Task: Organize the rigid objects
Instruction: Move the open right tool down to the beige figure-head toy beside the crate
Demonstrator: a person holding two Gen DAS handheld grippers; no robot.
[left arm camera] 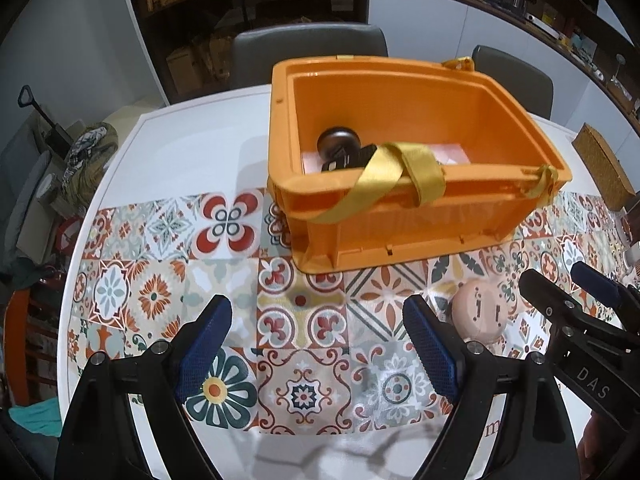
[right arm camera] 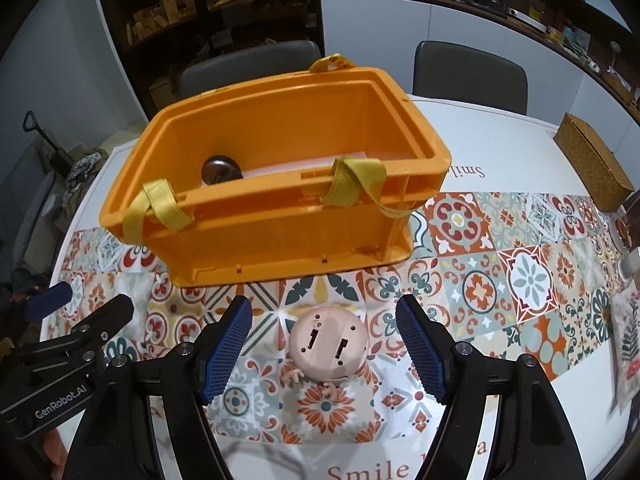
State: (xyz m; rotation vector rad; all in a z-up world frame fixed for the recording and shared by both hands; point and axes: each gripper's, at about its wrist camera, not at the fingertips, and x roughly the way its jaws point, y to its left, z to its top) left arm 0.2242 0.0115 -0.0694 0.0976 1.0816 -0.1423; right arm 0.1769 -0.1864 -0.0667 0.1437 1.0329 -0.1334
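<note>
A pale pink round object (right arm camera: 328, 344) with two dark slots lies on the patterned table runner, just in front of the orange crate (right arm camera: 280, 224). My right gripper (right arm camera: 324, 316) is open and straddles it, with a gap between each blue pad and the object. My left gripper (left arm camera: 320, 340) is open over bare runner, with the pink object (left arm camera: 480, 312) just outside its right finger. In the crate lie a dark round item (left arm camera: 338, 140), a black item and a flat pale box. Yellow ribbon straps (left arm camera: 384, 172) hang over the crate's near wall.
A wicker box (right arm camera: 592, 168) sits at the table's right side, and small items lie at the far right edge. Two grey chairs (right arm camera: 468, 72) stand behind the round white table (left arm camera: 192, 140). The right gripper (left arm camera: 560, 280) shows close beside the left one.
</note>
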